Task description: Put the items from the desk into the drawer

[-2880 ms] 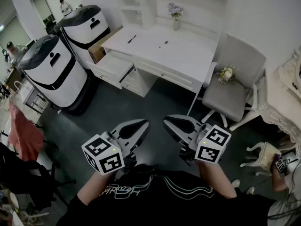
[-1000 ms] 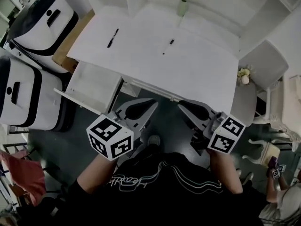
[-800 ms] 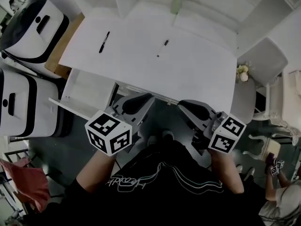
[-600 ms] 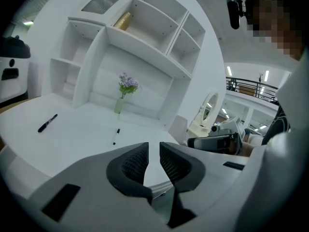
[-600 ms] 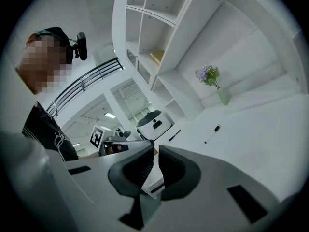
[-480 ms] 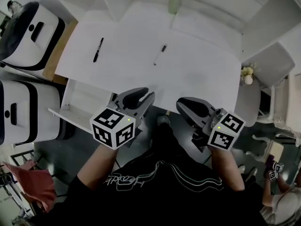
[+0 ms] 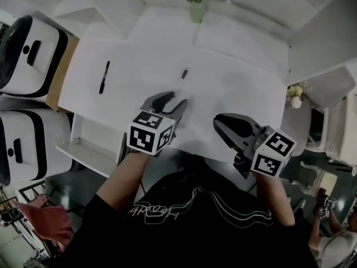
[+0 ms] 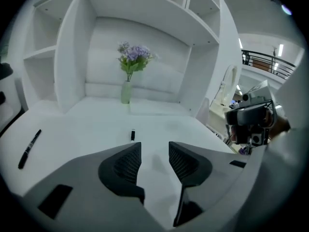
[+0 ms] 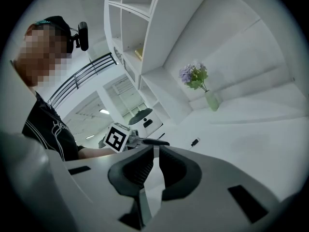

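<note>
1. My left gripper (image 7: 172, 100) hangs over the front part of the white desk (image 7: 240, 82). Its jaws are apart, and nothing is between them.
2. My right gripper (image 7: 220, 121) is at the front edge of the desk, off to the right. Its jaws are pressed together and hold nothing.
3. A long black pen (image 7: 104, 77) lies on the left part of the desk, well apart from both grippers.
4. A short black pen (image 7: 184, 73) lies near the middle of the desk. It is just past my left gripper and does not touch it.
5. The drawer (image 7: 92, 144) is pulled open under the left side of the desk.
6. A vase of purple flowers (image 7: 196, 4) stands upright at the back of the desk.
</note>
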Action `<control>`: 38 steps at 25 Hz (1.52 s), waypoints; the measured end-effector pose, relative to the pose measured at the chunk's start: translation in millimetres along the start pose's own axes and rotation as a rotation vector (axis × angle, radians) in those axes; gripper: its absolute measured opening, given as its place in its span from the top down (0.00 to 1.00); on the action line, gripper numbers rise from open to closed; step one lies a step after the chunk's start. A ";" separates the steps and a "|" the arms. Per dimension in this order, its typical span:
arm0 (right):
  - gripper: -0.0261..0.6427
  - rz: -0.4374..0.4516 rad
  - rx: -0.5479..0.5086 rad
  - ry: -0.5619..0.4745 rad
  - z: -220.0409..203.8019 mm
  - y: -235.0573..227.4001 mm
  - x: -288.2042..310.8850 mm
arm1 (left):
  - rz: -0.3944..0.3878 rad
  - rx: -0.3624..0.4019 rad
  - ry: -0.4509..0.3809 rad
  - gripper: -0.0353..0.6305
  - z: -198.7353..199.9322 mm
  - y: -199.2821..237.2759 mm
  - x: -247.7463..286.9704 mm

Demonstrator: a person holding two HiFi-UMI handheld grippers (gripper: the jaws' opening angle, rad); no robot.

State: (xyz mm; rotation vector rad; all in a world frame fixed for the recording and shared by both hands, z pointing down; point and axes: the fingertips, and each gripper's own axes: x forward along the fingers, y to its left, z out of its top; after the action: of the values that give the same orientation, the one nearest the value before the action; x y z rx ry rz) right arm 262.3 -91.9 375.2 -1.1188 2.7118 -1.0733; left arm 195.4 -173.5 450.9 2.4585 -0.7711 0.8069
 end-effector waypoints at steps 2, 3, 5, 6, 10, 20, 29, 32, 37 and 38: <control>0.87 -0.003 0.009 -0.004 5.2 -11.5 -1.5 | 0.031 0.002 0.039 0.67 -2.3 10.9 18.7; 0.87 -0.005 0.012 -0.008 7.7 -16.7 -2.7 | 0.054 0.010 0.057 0.67 -3.6 16.5 27.3; 0.87 -0.008 0.017 -0.012 10.1 -26.5 -5.8 | 0.104 0.028 0.092 0.68 -7.5 26.4 43.3; 0.87 -0.010 0.022 -0.011 9.7 -31.0 -7.4 | 0.123 0.034 0.111 0.69 -9.8 30.3 50.6; 0.87 -0.014 0.056 -0.003 2.5 -45.2 -14.3 | 0.179 0.043 0.177 0.69 -16.7 43.8 71.1; 0.87 -0.016 0.118 -0.004 -8.2 -62.5 -22.4 | 0.211 0.026 0.235 0.80 -25.0 49.5 84.7; 0.87 -0.017 0.142 0.007 -16.1 -55.1 -11.1 | 0.166 -0.023 0.213 0.87 -24.2 43.0 80.4; 0.87 -0.026 0.156 0.011 -22.3 -48.2 -2.4 | 0.077 -0.105 0.166 0.87 -18.7 34.5 67.9; 0.87 -0.031 0.154 0.015 -23.0 -26.1 19.0 | -0.017 -0.122 0.102 0.87 -7.7 27.2 25.8; 0.87 -0.030 0.149 0.016 -22.0 -21.0 24.7 | -0.026 -0.121 0.085 0.87 -4.7 28.0 14.1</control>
State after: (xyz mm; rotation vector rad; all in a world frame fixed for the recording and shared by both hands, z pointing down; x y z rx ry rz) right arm 251.1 -105.1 410.3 -1.1346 2.5837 -1.2704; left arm 185.6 -197.1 469.7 2.3073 -0.7330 0.8251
